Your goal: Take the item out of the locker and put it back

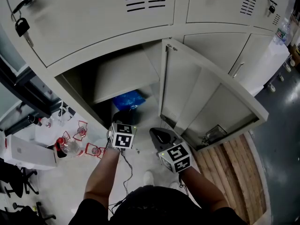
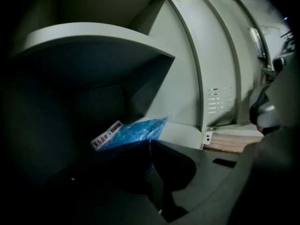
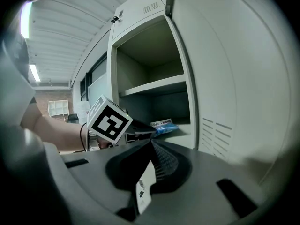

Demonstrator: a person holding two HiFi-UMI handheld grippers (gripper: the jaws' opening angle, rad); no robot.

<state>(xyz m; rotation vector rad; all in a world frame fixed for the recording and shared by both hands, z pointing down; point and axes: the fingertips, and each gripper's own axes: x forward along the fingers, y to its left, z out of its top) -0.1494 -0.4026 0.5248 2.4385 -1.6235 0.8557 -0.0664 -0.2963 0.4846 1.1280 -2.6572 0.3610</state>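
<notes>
While both pairs of jaws sit closed on nothing, the right gripper (image 3: pixel 151 143) hangs outside. The left gripper (image 2: pixel 150 143) points at a crinkly blue plastic packet (image 2: pixel 136 131), half-shadowed on the locker (image 1: pixel 154 55) floor beneath a flat metal shelf (image 2: pixel 93 41); contact unclear.

The locker (image 1: pixel 93 27) is smooth, matt, pale painted metal. The blue packet (image 2: pixel 136 131) is glossy, crinkled plastic. The wooden planks (image 1: pixel 236 170) look rough and unfinished.

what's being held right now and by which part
The left gripper pinches the blue packet by its near edge. The right gripper is shut on nothing.
</notes>
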